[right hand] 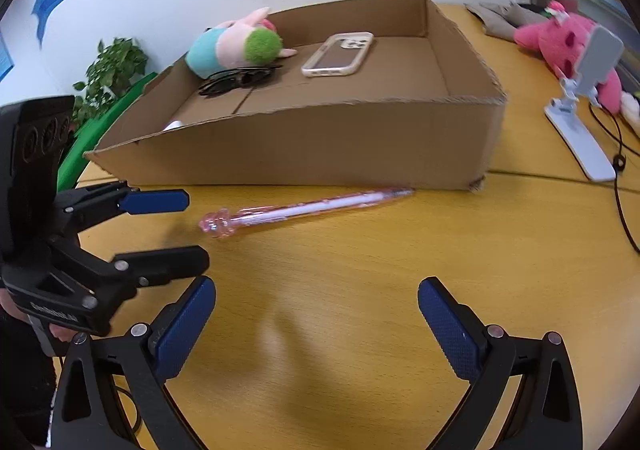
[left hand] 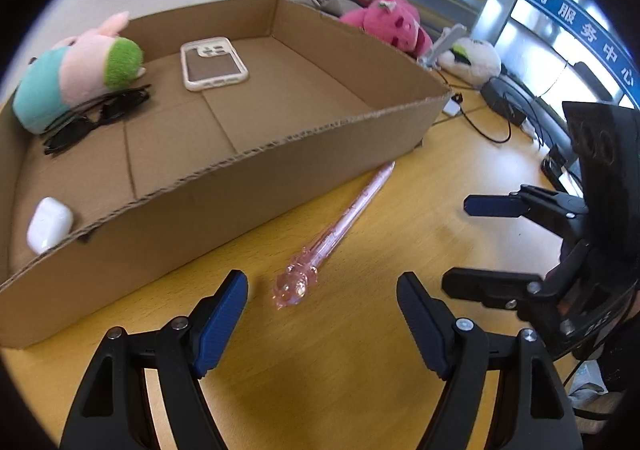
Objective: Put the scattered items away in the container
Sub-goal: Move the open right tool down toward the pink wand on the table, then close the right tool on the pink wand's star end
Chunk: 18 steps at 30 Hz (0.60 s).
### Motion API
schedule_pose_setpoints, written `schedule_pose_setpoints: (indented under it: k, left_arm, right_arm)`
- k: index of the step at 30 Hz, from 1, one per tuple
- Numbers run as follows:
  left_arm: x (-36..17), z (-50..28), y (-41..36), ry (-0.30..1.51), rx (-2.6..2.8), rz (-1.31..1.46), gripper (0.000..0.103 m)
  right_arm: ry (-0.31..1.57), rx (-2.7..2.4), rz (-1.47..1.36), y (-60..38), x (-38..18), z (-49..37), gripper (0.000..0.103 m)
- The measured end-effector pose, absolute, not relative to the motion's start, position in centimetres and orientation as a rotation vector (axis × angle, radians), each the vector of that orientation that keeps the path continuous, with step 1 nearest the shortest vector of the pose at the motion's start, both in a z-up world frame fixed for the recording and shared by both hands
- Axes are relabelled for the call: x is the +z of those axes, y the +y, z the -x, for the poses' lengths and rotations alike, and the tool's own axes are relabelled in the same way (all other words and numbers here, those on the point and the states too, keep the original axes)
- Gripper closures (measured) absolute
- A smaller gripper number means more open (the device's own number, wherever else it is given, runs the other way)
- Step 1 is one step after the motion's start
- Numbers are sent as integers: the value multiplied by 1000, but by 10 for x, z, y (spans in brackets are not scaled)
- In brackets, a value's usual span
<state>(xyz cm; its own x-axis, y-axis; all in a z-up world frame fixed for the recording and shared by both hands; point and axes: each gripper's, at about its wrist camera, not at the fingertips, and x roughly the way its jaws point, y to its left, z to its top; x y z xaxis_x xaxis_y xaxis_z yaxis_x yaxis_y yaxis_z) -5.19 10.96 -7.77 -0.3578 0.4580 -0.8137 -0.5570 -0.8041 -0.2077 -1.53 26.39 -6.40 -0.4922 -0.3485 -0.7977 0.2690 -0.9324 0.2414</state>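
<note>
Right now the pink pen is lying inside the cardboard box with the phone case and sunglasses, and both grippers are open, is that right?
Not quite. The pink pen lies on the table just outside the cardboard box, along its front wall, as the left wrist view shows. The phone case and sunglasses are inside, and the left gripper and right gripper are open.

- Both views were bright and evenly lit.
- Windows [left hand: 540, 34] glared blue-white.
- Soft shadows lay on the table [right hand: 360, 310].
- Fisheye bent the box [left hand: 280, 154] edges.
- Corners were black; far objects were slightly blurred.
</note>
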Motion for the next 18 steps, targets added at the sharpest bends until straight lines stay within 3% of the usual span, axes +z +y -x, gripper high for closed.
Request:
schedule_pose_setpoints:
  k: [2, 4, 8, 10, 18]
  left_arm:
    - [-83, 54, 113, 150, 2156, 1272, 33]
    - [-89, 54, 117, 156, 2129, 1298, 48]
    - [-90, 53, 111, 85, 2105, 1307, 62]
    - [-91, 50, 110, 72, 2099, 1323, 74]
    - [-88, 26, 120, 96, 2095, 1389, 77]
  right_arm:
    - [-157, -2449, -1361, 271, -66, 17, 0]
    - [-197, -2460, -1388, 280, -68, 19, 0]
    - [-263, -2462, -1437, 291, -74, 23, 0]
    - [-270, -2466, -1439, 292, -75, 25, 0]
    - [-332, -2446, -1443, 279, -74, 34, 0]
